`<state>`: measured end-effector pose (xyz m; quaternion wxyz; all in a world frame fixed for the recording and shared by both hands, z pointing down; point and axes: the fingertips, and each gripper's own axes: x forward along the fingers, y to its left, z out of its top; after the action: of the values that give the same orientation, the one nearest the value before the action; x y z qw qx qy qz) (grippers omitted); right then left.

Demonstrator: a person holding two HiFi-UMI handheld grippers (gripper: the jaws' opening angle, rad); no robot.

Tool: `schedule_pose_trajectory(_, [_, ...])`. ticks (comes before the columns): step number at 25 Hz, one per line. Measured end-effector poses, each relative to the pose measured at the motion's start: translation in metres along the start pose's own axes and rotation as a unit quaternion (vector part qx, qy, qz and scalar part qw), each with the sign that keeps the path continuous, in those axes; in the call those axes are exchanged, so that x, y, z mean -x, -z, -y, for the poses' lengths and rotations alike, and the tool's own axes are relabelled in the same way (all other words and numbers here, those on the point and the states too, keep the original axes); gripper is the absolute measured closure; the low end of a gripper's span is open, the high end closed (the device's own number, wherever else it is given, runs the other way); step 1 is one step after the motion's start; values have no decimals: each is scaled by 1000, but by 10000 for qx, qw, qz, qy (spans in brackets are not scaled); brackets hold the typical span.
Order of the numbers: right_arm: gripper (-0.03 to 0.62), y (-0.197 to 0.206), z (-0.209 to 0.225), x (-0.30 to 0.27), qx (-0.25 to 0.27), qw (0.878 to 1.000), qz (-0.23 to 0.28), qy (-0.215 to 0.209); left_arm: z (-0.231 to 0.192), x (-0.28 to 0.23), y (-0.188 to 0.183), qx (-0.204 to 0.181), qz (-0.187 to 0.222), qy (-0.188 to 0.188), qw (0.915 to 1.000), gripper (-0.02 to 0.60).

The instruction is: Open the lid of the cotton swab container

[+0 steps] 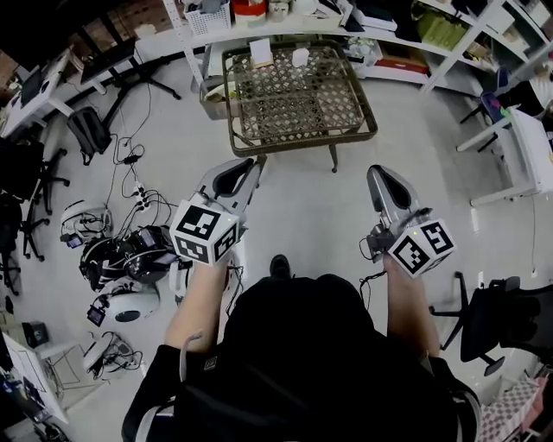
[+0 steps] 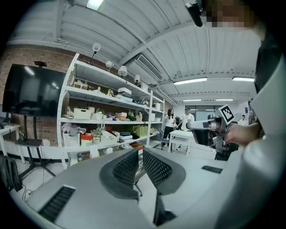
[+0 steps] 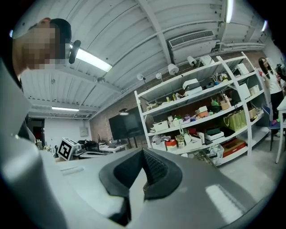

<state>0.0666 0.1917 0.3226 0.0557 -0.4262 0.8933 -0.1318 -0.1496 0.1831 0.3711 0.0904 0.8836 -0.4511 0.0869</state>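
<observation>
A low wicker table (image 1: 302, 136) stands on the floor ahead of me. At its far edge sit a small white container (image 1: 300, 58) and a flat white box (image 1: 261, 52); which of them holds the cotton swabs I cannot tell. Both grippers are held up well short of the table, far from these things. My left gripper (image 1: 253, 164) (image 2: 140, 156) has its jaws a narrow gap apart with nothing between them. The pads of my right gripper (image 1: 378, 172) (image 3: 143, 157) are pressed together and hold nothing.
White shelves (image 1: 285, 22) full of boxes run behind the table. Cables and devices (image 1: 130, 250) litter the floor at my left. A black office chair (image 1: 501, 319) and a white desk (image 1: 536, 155) stand at my right. Two people (image 2: 178, 120) stand far off.
</observation>
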Motion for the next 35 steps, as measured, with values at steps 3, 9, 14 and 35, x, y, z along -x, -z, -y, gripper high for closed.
schedule_pose_trajectory(3, [583, 4, 3, -13, 14, 9999, -112, 15, -16, -2, 0, 49, 27, -43, 10000, 546])
schedule_pose_trajectory(9, [583, 4, 16, -35, 2, 9999, -142, 70, -44, -6, 8, 173, -38, -181, 9997, 546])
schedule_pose_trajectory(14, [583, 9, 38, -55, -23, 9997, -254, 44, -54, -22, 9, 227, -121, -248, 9994, 546])
schedule_pose_trajectory(35, [583, -15, 216, -195, -399, 9979, -372, -344, -125, -215, -36, 168, -314, -513, 9980, 569])
